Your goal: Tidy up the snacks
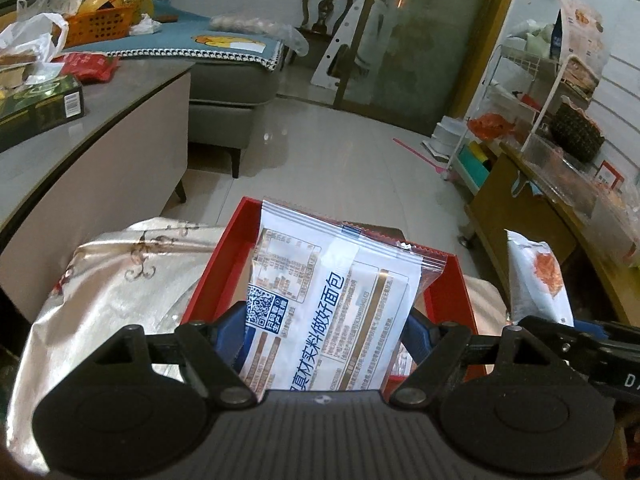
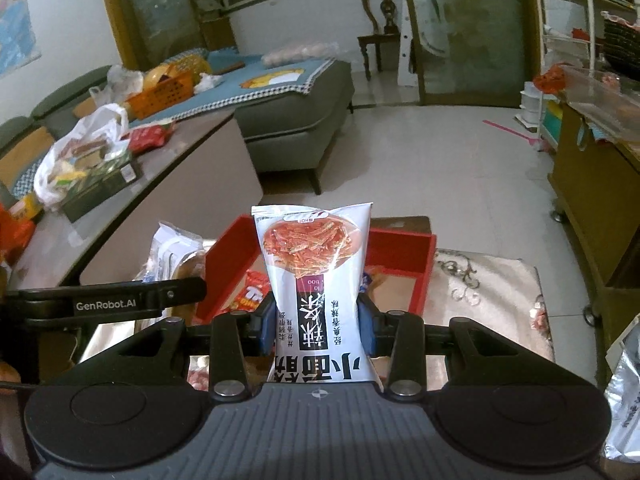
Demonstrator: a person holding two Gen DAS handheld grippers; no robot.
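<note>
— Holding anything, those two?
— Yes. The left gripper [image 1: 326, 330] pinches a white bread packet [image 1: 328, 304], tilted over the red box [image 1: 224, 264]. The right gripper [image 2: 318, 324] squeezes a spicy strip bag [image 2: 316, 276] upright, near the same red box [image 2: 400, 256].
— And the box?
— It sits on a silvery cloth [image 1: 112, 276], with a few snacks [image 2: 252, 292] inside.
</note>
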